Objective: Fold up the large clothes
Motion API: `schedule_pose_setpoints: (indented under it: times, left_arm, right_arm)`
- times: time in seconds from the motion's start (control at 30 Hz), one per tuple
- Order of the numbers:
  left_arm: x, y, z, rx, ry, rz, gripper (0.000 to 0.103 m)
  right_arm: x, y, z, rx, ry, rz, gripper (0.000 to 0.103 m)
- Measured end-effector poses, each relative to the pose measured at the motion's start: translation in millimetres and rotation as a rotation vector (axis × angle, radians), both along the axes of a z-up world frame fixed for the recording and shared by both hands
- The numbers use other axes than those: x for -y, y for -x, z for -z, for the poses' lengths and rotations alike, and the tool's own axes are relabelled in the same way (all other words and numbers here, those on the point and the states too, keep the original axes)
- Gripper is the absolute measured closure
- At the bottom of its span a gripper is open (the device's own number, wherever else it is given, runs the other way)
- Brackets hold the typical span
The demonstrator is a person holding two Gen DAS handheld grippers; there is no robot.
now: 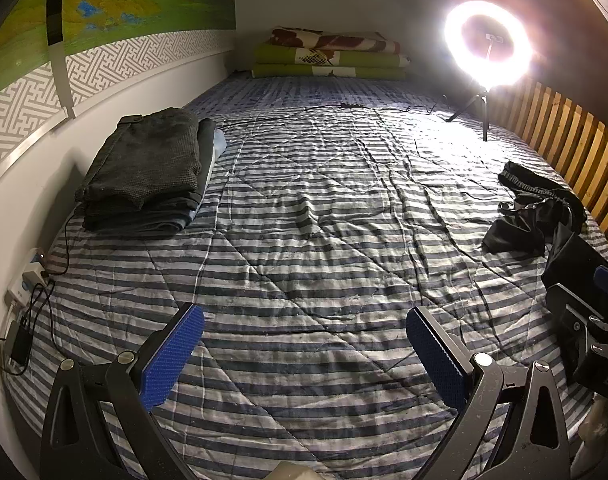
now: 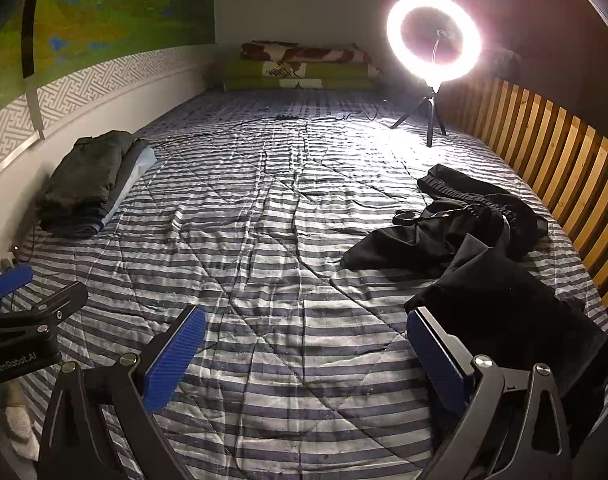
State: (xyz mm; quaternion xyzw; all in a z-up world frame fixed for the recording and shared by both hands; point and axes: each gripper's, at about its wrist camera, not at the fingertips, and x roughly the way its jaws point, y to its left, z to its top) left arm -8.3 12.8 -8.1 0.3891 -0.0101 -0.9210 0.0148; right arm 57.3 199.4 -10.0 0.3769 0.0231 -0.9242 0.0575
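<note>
A crumpled black garment [image 2: 475,248] lies on the right side of the striped quilt [image 2: 288,240], near the slatted rail; in the left wrist view the same black garment [image 1: 539,216] is at the right edge. My right gripper [image 2: 304,352] is open just left of the garment's near end, with nothing between its blue pads. My left gripper [image 1: 304,352] hovers open over bare quilt [image 1: 304,220]. A stack of folded dark clothes [image 1: 144,172] rests at the left by the wall, the folded stack [image 2: 92,184] also showing in the right wrist view.
A lit ring light [image 1: 485,42] on a tripod stands at the far right, its cable [image 1: 304,114] running across the quilt. Folded blankets [image 1: 329,56] sit at the bed's head. A wooden slatted rail [image 2: 551,152] borders the right. A power strip and charger [image 1: 22,320] lie at the left.
</note>
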Motion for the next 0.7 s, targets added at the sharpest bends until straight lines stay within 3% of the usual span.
schedule_pose_setpoints:
  times: [0.7]
  left_arm:
    - [0.0, -0.2, -1.0, 0.000, 0.003, -0.001, 0.000]
  right_arm:
    - [-1.2, 0.7, 0.5, 0.003, 0.005, 0.000, 0.004]
